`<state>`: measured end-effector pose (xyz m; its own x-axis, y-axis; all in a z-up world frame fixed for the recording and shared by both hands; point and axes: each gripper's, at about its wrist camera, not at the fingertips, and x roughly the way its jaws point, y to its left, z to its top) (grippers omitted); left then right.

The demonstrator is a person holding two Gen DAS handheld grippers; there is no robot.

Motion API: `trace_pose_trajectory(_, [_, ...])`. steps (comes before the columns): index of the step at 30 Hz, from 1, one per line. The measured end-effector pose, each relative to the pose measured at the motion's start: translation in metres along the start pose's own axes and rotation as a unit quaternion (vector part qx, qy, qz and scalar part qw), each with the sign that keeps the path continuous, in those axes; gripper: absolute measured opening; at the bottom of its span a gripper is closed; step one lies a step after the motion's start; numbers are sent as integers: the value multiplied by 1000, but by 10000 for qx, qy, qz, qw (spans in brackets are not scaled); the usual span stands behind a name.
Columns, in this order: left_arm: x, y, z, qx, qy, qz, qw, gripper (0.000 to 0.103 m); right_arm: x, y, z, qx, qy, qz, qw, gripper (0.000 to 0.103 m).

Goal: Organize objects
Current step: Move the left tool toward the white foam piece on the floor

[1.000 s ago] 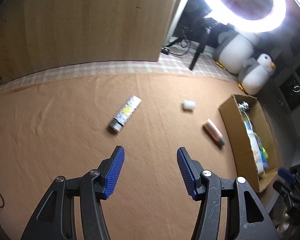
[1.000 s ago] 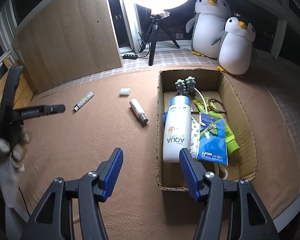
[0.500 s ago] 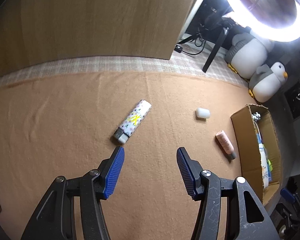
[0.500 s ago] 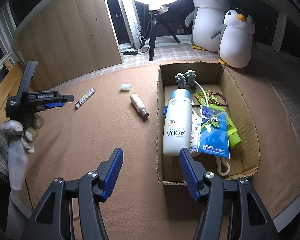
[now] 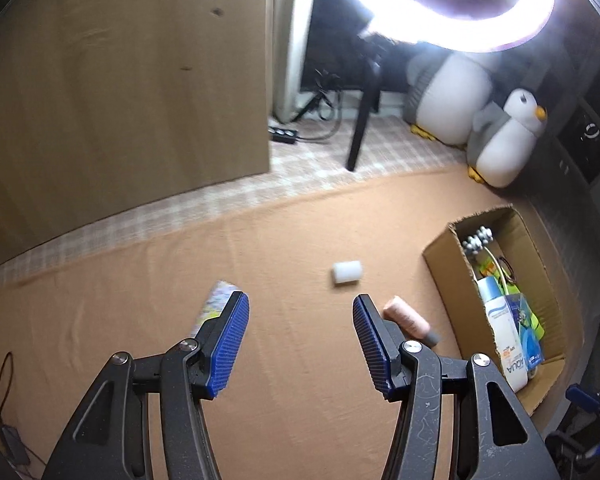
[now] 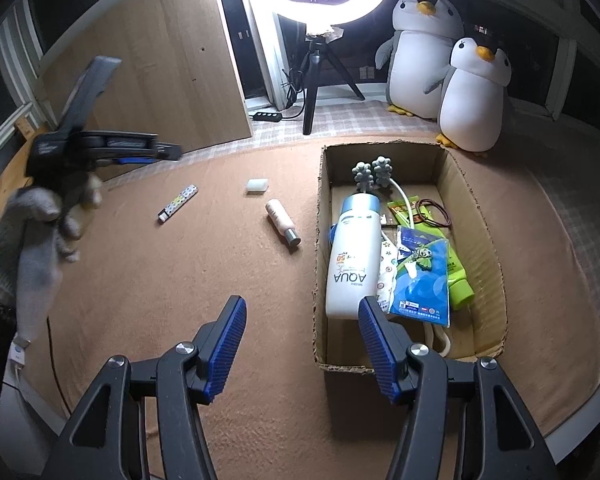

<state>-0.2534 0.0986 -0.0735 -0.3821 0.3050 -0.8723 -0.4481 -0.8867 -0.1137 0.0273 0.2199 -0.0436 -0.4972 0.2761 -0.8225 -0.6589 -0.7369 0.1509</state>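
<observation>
Tools both open, empty: left tool (image 5: pixel 298 306) between patterned tube (image 5: pixel 216 304) and pink bottle (image 5: pixel 406 318); right tool (image 6: pixel 302 312) over cardboard box (image 6: pixel 320 248) near-left wall.

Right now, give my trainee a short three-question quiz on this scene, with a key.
1. True or false: the pink bottle lies inside the box.
2. How many loose items lie on the cloth outside the box?
3. Which gripper holds something: A left, B right, C neither?

Key:
1. False; it lies on the cloth beside the box.
2. Three: the patterned tube, the white block and the pink bottle.
3. C; both stand open, nothing between the pads.
</observation>
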Motion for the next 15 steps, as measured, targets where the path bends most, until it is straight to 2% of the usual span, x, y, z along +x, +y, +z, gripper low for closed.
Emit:
trace_pose_trajectory(9, [47,-30,3,-79,185,-105,9997,57,-2,-12,-10,104,68,-5,9999,54])
trace_pose_trajectory(15, [73,-35,5,-267,277,-93,9992,50,-2,-23,-19,208,160,-18,9997,54])
